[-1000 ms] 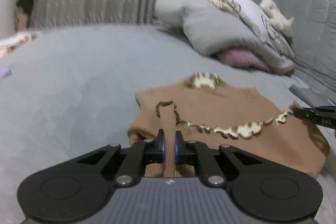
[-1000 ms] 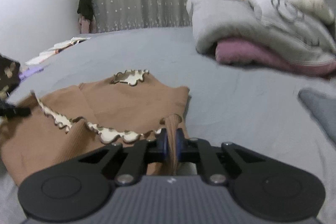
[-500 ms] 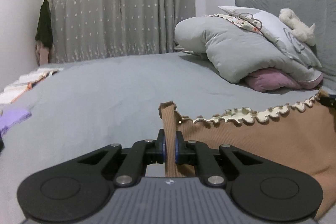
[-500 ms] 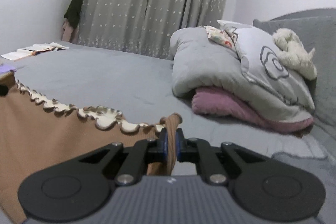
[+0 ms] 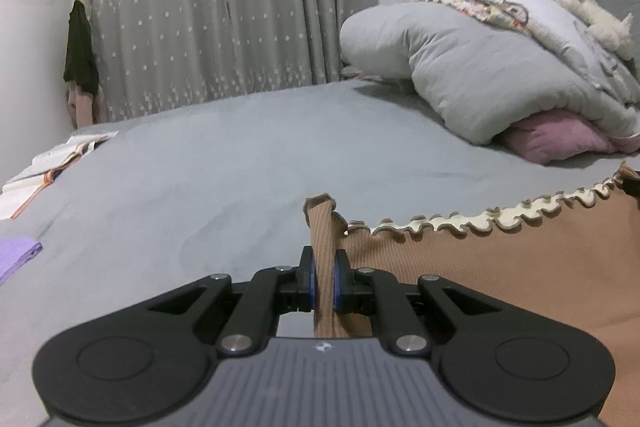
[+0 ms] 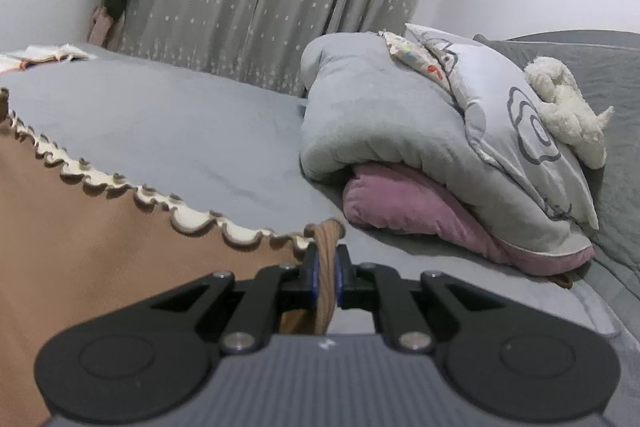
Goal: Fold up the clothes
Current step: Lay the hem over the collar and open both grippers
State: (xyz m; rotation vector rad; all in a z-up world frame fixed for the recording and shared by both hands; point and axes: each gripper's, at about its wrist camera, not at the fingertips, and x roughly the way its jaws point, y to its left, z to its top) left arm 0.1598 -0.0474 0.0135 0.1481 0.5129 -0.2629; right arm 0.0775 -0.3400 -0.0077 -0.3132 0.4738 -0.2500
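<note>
Stretching between the two claws, the brown top (image 5: 500, 259) hung taut above the grey bed (image 5: 240, 163), its cream scalloped edge uppermost. The left claw (image 5: 324, 281) was clamped on one strap, the right claw (image 6: 327, 281) on the other, each strap poking up between the closed fingers. A second ago the top lay flat on the bed; it had since been lifted clear, and the duvet (image 6: 380, 115) now showed beyond it.

Place: a bedroom in a home.
Bed (image 5: 248, 163): wide, grey sheet.
Bedding: folded grey duvet (image 6: 384, 123) on a pink pillow (image 6: 404, 203), plush toy (image 6: 568, 107) on top.
Window side: grey star-patterned curtain (image 5: 224, 7).
Headboard (image 6: 612, 67): grey, padded.
</note>
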